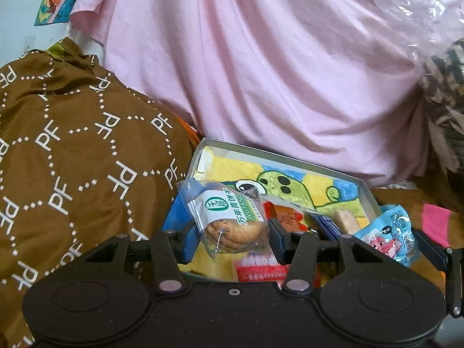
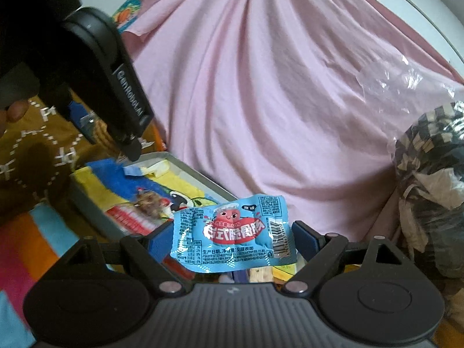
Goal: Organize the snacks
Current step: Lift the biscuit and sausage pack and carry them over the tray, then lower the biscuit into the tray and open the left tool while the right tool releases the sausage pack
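My left gripper [image 1: 230,239] is shut on a clear biscuit packet [image 1: 229,220] with a white and green label, held above a shallow grey box [image 1: 290,159] lined with a yellow and blue cartoon drawing. Several snacks lie in the box, among them a red packet [image 1: 261,269] and a beige bar [image 1: 346,220]. My right gripper [image 2: 230,236] is shut on a blue sausage packet [image 2: 232,235], over the box's near right side; this packet also shows in the left wrist view [image 1: 388,237]. The left gripper's body [image 2: 116,87] shows at upper left in the right wrist view.
A brown cloth with white PF letters [image 1: 72,150] lies left of the box. A pink sheet [image 1: 261,58] hangs behind it. A clear plastic bag with dark patterned fabric [image 2: 429,174] stands at the right. A striped coloured cloth [image 2: 29,246] lies in front.
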